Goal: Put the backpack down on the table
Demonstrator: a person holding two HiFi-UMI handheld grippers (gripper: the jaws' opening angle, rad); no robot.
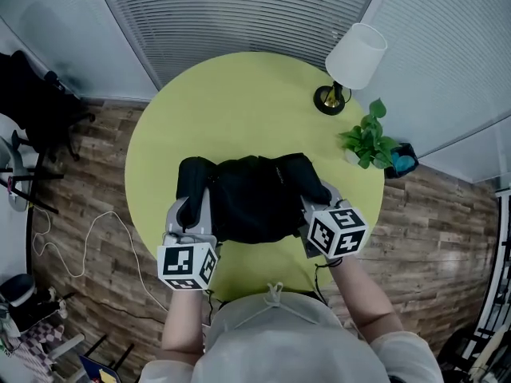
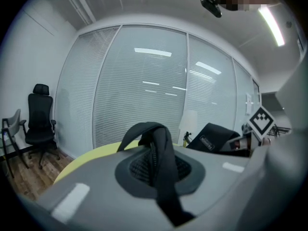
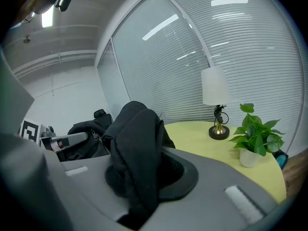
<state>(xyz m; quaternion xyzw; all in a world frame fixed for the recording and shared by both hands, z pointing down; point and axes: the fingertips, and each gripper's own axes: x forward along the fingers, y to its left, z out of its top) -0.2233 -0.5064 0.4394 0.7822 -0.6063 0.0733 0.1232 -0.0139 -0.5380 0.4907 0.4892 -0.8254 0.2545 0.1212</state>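
Observation:
A black backpack [image 1: 251, 194] hangs low over the near half of the round yellow-green table [image 1: 239, 110], held between both grippers. My left gripper [image 1: 194, 212] is shut on a black strap [image 2: 161, 165] at the bag's left side. The right gripper [image 1: 313, 211] is shut on a thick fold of black fabric [image 3: 134, 153] at the bag's right side. From the left gripper view the bag's body [image 2: 211, 138] and the right gripper's marker cube [image 2: 261, 121] show to the right. Whether the bag's underside touches the tabletop is hidden.
A white-shaded lamp [image 1: 351, 62] and a small potted plant [image 1: 369, 138] stand at the table's far right; both show in the right gripper view as lamp [image 3: 216, 105] and plant [image 3: 254, 138]. A black office chair [image 2: 39, 121] stands left on the wood floor. A cable [image 1: 80, 242] lies there.

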